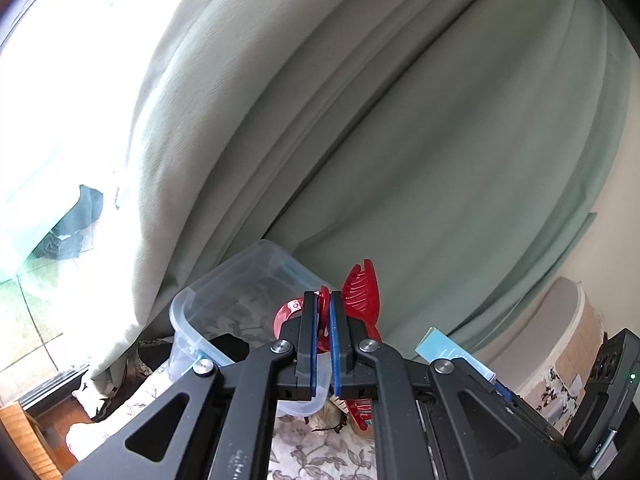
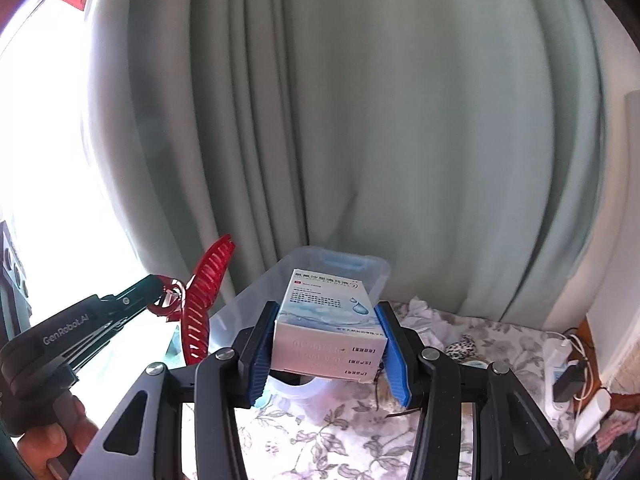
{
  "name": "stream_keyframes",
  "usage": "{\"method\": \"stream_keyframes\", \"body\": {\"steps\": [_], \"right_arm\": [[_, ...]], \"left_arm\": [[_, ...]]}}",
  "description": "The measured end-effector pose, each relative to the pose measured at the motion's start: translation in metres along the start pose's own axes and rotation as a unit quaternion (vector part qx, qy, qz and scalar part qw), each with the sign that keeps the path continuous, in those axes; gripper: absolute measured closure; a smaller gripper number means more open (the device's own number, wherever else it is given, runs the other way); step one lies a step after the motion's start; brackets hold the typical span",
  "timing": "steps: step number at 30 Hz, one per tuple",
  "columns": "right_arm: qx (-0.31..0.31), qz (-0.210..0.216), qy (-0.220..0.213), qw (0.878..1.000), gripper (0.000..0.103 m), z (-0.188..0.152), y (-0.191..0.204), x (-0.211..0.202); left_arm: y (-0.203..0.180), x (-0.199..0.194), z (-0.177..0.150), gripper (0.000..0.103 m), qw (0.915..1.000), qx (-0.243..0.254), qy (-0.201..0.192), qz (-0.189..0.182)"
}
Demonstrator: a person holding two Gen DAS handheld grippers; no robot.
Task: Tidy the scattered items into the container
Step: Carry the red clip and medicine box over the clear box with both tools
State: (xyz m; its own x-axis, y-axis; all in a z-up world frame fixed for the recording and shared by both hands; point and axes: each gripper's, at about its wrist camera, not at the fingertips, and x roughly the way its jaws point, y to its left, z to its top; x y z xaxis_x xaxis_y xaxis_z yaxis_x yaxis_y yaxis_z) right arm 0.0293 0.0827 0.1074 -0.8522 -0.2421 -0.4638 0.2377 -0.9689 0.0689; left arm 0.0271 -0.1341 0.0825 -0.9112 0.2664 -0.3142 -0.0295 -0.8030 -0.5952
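Both loads are mid-air: my left tool (image 2: 162,298) pinches the red hair claw (image 2: 200,308), right tool (image 2: 326,350) grips the medicine box (image 2: 326,320); clear container (image 2: 340,268) at 12 o'clock awaits both.

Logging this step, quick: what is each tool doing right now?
Left tool: closed on the red hair clip.
Right tool: closed on the white box, pads pressing its sides.

Clear smooth plastic container (image 2: 340,268); glossy translucent red plastic hair claw (image 2: 200,304) left of it; matt cardboard box (image 2: 328,320); floral cloth (image 2: 340,440) beneath; matt green fabric curtain (image 2: 360,120) behind.
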Motion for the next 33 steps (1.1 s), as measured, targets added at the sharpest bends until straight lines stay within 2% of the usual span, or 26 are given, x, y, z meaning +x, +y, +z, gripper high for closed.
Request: {"method": "stream_keyframes", "body": {"steps": [14, 33], "right_arm": [[-0.016, 0.016, 0.055, 0.998, 0.052, -0.021, -0.002, 0.070], [-0.025, 0.028, 0.122, 0.992, 0.052, -0.039, 0.004, 0.144]], "left_arm": [[0.033, 0.031, -0.009, 0.098, 0.9990, -0.025, 0.025, 0.026], [0.058, 0.111, -0.029, 0.098, 0.9955, -0.029, 0.069, 0.058]]}}
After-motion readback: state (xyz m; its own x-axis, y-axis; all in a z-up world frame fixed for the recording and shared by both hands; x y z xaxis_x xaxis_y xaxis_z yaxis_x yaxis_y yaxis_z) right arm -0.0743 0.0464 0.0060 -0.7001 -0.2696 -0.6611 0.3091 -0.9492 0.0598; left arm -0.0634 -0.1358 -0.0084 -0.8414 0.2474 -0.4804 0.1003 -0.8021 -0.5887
